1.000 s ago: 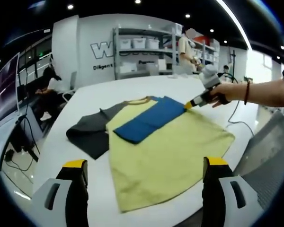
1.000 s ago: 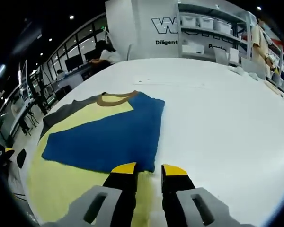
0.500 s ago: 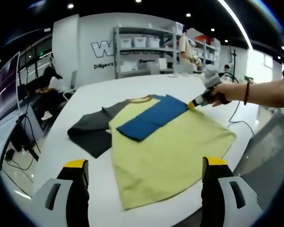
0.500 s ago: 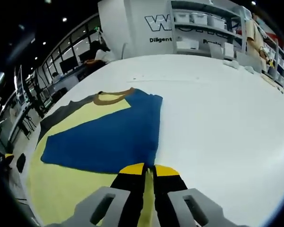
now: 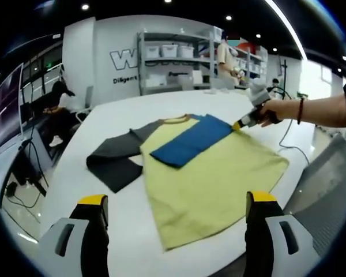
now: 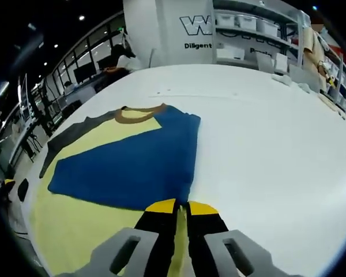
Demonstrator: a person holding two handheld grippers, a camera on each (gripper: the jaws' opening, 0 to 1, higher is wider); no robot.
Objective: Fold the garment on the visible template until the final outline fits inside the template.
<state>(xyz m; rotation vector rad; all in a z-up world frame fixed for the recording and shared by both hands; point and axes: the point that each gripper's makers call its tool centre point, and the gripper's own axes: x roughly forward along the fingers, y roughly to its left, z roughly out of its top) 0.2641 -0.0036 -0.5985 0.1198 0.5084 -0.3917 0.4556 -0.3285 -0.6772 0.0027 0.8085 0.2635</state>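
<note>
the right gripper point(image 6: 181, 206) has its jaws clenched now on the yellow edge of the garment point(image 5: 210, 173), just below the blue sleeve point(image 6: 132, 167), where a second ago those jaws stood apart over the same spot, so the pinch is made and holding. in the left gripper view the right gripper point(image 5: 240, 124) shows in a person's hand point(image 5: 271, 111), pressed at the shoulder of the shirt beside the blue sleeve. the whole shirt has slid across the white table point(image 5: 161, 109) toward that hand since a second ago; the hem corner nearest the left gripper has drawn away from it. taking the blue sleeve as the landmark: the tan collar point(image 6: 139, 112) sits at its far end, the dark grey sleeve point(image 5: 116, 161) lies spread flat on the side away from the right gripper, and the yellow body runs out below it. the left gripper point(image 5: 176, 210) hangs above the near table edge, jaws released and wide, grasping nothing. no template outline can be made out under the cloth. my read: one sleeve is folded in and the shirt is being tugged into place, with the grey sleeve yet to fold.
</note>
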